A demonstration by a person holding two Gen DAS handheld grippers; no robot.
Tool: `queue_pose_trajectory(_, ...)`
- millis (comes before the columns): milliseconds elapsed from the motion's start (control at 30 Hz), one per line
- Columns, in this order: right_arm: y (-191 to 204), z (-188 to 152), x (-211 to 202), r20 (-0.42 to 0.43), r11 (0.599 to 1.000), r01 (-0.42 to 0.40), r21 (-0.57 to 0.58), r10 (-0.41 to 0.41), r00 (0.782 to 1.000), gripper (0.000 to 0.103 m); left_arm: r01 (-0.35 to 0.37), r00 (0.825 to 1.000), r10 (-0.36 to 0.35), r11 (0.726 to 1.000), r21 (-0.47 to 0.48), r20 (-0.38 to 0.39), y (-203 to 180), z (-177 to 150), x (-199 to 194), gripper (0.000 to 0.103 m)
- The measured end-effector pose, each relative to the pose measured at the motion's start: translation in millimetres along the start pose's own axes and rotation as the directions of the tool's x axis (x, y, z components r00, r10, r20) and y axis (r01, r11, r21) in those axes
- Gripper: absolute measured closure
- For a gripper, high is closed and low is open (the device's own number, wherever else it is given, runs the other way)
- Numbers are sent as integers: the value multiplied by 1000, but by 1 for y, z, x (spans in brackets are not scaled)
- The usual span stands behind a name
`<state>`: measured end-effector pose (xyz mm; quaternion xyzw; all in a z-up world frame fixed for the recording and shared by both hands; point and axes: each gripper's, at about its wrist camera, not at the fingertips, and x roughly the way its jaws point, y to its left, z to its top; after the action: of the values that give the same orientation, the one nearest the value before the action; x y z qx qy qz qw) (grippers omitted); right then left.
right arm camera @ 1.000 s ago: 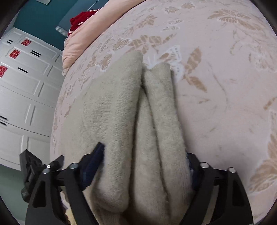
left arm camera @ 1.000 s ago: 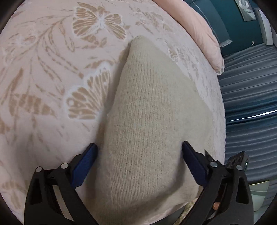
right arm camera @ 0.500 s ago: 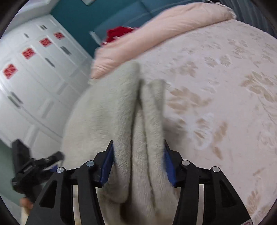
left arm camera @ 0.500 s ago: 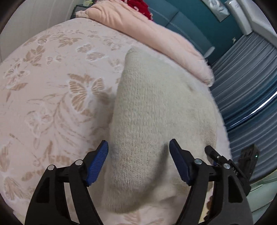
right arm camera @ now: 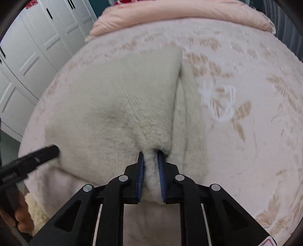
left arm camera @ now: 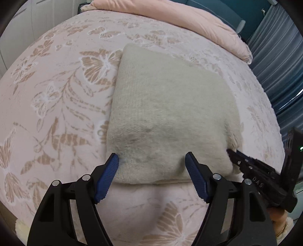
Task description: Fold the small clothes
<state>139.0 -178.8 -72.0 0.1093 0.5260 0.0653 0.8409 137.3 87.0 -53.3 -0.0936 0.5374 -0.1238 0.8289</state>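
With the right gripper (right arm camera: 151, 160) just closed on the near edge of the cream knit garment (left arm camera: 170, 113) lying on the butterfly-print bedspread (left arm camera: 56, 113), the wide-open left gripper (left arm camera: 151, 162) probably needed to pinch its corner equally deep before folding evenly.

Both views look steeply down along their own fingers from close above the near edge of the cream knitted garment (left arm camera: 170, 113). The left wrist camera sits over the garment's left near corner and faces across it toward the pink quilt (left arm camera: 180, 17) beyond. The right wrist camera sits over the garment's (right arm camera: 113, 106) right near part, facing the same way. Both share the garment, the butterfly-patterned bedspread (left arm camera: 56, 94) around it and the quilt; each also catches the other gripper at its edge.
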Motion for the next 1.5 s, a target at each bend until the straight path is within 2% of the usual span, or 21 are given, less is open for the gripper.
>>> queue_pose_trajectory(67, -13, -7, -11, 25, 996, -64, 69, 63, 998, 93, -32, 999, 32, 999, -14, -15, 11, -7, 6, 31)
queue_pose_trajectory(133, -14, -3, -28, 29, 991, -70, 116, 67, 997, 88, -3, 999, 1, 998, -57, -41, 24, -12, 9, 30)
queue_pose_trajectory(200, -1, 7, -48, 78, 994, -74, 81, 68, 995, 88, 25, 999, -29, 994, -102, -37, 32, -14, 9, 29)
queue_pose_trajectory(333, 26, 31, -60, 123, 996, -88, 7, 86, 989, 88, -6, 999, 4, 997, -82, -32, 25, -14, 9, 26)
queue_pose_trajectory(367, 30, 34, -51, 111, 998, -64, -13, 65, 992, 88, -16, 999, 14, 997, -76, -31, 23, -15, 8, 25)
queue_pose_trajectory(433, 27, 32, -16, 42, 996, 52, -67, -50, 998, 103, -30, 999, 28, 997, -70, -34, 21, -17, 7, 25)
queue_pose_trajectory(467, 18, 27, -1, 23, 995, 67, -76, -66, 998, 103, -30, 999, 28, 997, -73, -38, 20, -17, 6, 25)
queue_pose_trajectory(567, 3, 20, -8, 63, 999, 24, -22, -23, 998, 103, -40, 998, 37, 998, -58, -46, 16, -21, -3, 25)
queue_pose_trajectory(767, 11, 20, -21, 53, 996, 81, -34, -79, 995, 103, -114, 993, 114, 992, 54, -5, -8, -29, -20, 23)
queue_pose_trajectory(800, 12, 21, -27, 63, 998, 67, -12, -66, 996, 102, -121, 993, 121, 990, 66, 0, -11, -29, -22, 23)
queue_pose_trajectory(867, 14, 24, -42, 102, 999, 30, 22, -33, 994, 91, -129, 992, 128, 988, 86, 15, -17, -31, -28, 23)
queue_pose_trajectory(933, 16, 27, -46, 117, 998, 55, 27, -58, 991, 59, -124, 992, 122, 988, 87, 24, -20, -31, -33, 14)
queue_pose_trajectory(1000, 14, 28, -33, 72, 995, 97, 13, -98, 993, 58, -117, 993, 115, 990, 79, 32, -21, -32, -36, 14)
queue_pose_trajectory(1100, 3, 20, -19, 23, 996, 75, 55, -76, 997, 57, -117, 993, 115, 990, 83, 23, -24, -32, -35, 14)
queue_pose_trajectory(1167, -2, 16, -17, 29, 996, 46, 76, -49, 998, 65, -119, 993, 117, 989, 86, 21, -23, -33, -35, 14)
queue_pose_trajectory(1200, -2, 16, -17, 29, 997, 28, 73, -30, 999, 88, -121, 993, 120, 989, 84, 14, -22, -34, -33, 14)
queue_pose_trajectory(1267, -4, 19, -27, 50, 996, -15, 84, 10, 999, 90, -124, 992, 124, 990, 72, 5, -18, -34, -31, 14)
queue_pose_trajectory(1333, -7, 22, -52, 119, 994, -56, 89, 45, 992, 94, -131, 991, 130, 989, 64, 10, -14, -35, -31, 14)
queue_pose_trajectory(1400, -14, 19, -68, 153, 994, -51, 93, 36, 988, 96, -152, 988, 152, 986, 64, 11, -7, -35, -27, 14)
queue_pose_trajectory(1433, -19, 16, -63, 130, 996, -27, 91, 15, 991, 96, -164, 986, 164, 985, 61, 6, -4, -34, -23, 14)
queue_pose_trajectory(1500, -27, 7, -26, 3, 996, 25, 80, -25, 1000, 96, -187, 982, 188, 981, 47, -20, 4, -34, -9, 14)
